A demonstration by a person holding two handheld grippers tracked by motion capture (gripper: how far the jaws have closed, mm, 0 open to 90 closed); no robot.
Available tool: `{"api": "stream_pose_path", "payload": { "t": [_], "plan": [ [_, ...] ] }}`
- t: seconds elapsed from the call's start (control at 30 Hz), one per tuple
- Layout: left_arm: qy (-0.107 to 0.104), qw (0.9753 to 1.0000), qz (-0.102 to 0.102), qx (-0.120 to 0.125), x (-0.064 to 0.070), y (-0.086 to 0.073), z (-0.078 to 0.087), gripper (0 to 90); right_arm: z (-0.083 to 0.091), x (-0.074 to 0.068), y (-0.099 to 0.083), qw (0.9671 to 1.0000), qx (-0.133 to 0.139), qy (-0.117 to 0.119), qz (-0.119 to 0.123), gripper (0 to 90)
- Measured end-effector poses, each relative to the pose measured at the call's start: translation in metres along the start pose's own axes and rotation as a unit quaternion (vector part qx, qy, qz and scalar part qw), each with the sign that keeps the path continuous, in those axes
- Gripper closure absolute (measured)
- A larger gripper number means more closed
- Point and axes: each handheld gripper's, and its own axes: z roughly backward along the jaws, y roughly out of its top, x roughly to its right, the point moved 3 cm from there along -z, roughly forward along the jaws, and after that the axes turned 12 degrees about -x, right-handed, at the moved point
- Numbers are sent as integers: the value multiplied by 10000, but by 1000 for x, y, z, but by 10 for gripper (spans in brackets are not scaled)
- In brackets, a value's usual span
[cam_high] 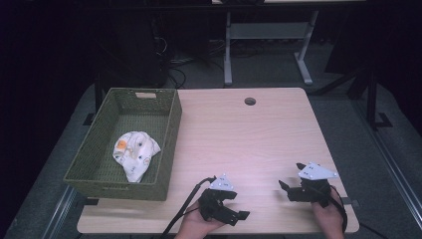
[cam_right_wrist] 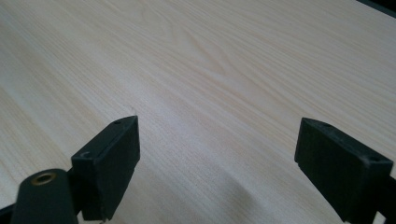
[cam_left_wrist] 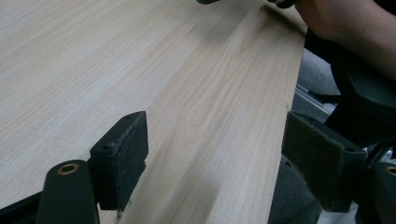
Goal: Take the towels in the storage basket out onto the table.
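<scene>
One camera sits high up on the person's side and looks forward and down at the whole worktop (cam_high: 249, 134), with the green basket (cam_high: 169, 129) at its left. The other two cameras ride on the left tool (cam_left_wrist: 212, 158) and the right tool (cam_right_wrist: 217, 163), very close to the wood. All three see the same pale worktop near the person.

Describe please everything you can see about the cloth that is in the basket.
The cloth is a small, crumpled piece of soft white fabric with little printed figures and an orange patch near its upper left. It lies bunched, not folded, on the floor of the green woven basket, toward the near right part, with one end trailing to the front. It touches the basket alone. Both grippers are away from it, over the table's near edge.
</scene>
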Motion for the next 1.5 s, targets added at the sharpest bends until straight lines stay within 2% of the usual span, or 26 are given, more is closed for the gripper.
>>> {"api": "stream_pose_path", "payload": {
  "t": [0.13, 0.23, 0.33, 0.43, 0.53, 0.57, 0.67, 0.7, 0.73, 0.8, 0.87, 0.9, 0.93, 1.0, 1.1, 1.13, 1.2, 1.23, 1.27, 1.4, 1.43, 1.5],
  "plan": [
    [52, 10000, 4, -71, -2, -1, 0, 216, 1, -1, 0, 10000, 20, 23, 5, 137],
    [13, 9999, 53, -95, -4, -1, 0, 212, 1, -2, 0, 10000, 23, 30, 13, 137],
    [-75, 9996, 78, -256, -8, 2, 2, 203, 1, -2, 0, 10000, -1, 31, 0, 137],
    [-62, 9995, 33, -308, -11, 6, 8, 201, 1, -2, 0, 10000, 11, 30, -64, 137],
    [-173, 9993, 149, -302, -18, 11, 12, 217, -1, -5, -1, 9999, -82, 71, -40, 137],
    [-200, 9991, 257, -286, -22, 14, 16, 225, -1, -5, -1, 9999, -89, 74, -54, 137],
    [-222, 9987, 324, -329, -27, 19, 19, 218, -1, -5, -1, 9999, -82, 60, -64, 137],
    [-255, 9984, 389, -330, -30, 21, 21, 210, -1, -5, -1, 10000, -53, 51, -46, 137],
    [-397, 9969, 580, -355, -36, 27, 25, 204, 0, -4, -1, 10000, -49, 34, -54, 137],
    [-422, 9965, 649, -325, -39, 29, 28, 204, 0, -4, -1, 9999, -69, 36, -83, 137],
    [-542, 9950, 781, -295, -45, 34, 33, 220, -1, -5, -1, 9999, -87, 31, -67, 137],
    [-631, 9944, 799, -296, -48, 36, 36, 258, -1, -5, -1, 9999, -95, 38, -58, 137],
    [-697, 9937, 820, -306, -50, 38, 40, 258, -1, -5, -1, 9999, -95, 38, -58, 137],
    [-731, 9937, 822, -211, -52, 43, 49, 271, -1, -5, -1, 9999, -100, 45, -67, 137],
    [-726, 9935, 862, -183, -55, 49, 58, 247, -1, -5, -1, 9999, -109, 36, -51, 137],
    [-778, 9924, 936, -185, -58, 51, 64, 231, -1, -4, -1, 9999, -90, 25, -45, 137],
    [-716, 9927, 966, -131, -61, 54, 70, 222, 0, -4, -1, 10000, -66, 25, -45, 137],
    [-716, 9927, 966, -131, -61, 54, 70, 217, 1, -4, -1, 10000, -58, 26, -53, 137],
    [-766, 9919, 1006, -85, -64, 56, 77, 212, 1, -4, -2, 9999, -55, 30, -84, 137],
    [-726, 9919, 1041, -97, -68, 58, 87, 201, 1, -3, -2, 10000, -61, 11, -68, 137],
    [-782, 9912, 1069, -78, -69, 59, 90, 197, 1, -4, -2, 9999, -84, 16, -81, 137],
    [-693, 9920, 1056, -15, -70, 62, 102, 197, 0, -3, -2, 9999, -92, 3, -51, 137]
  ]
}}
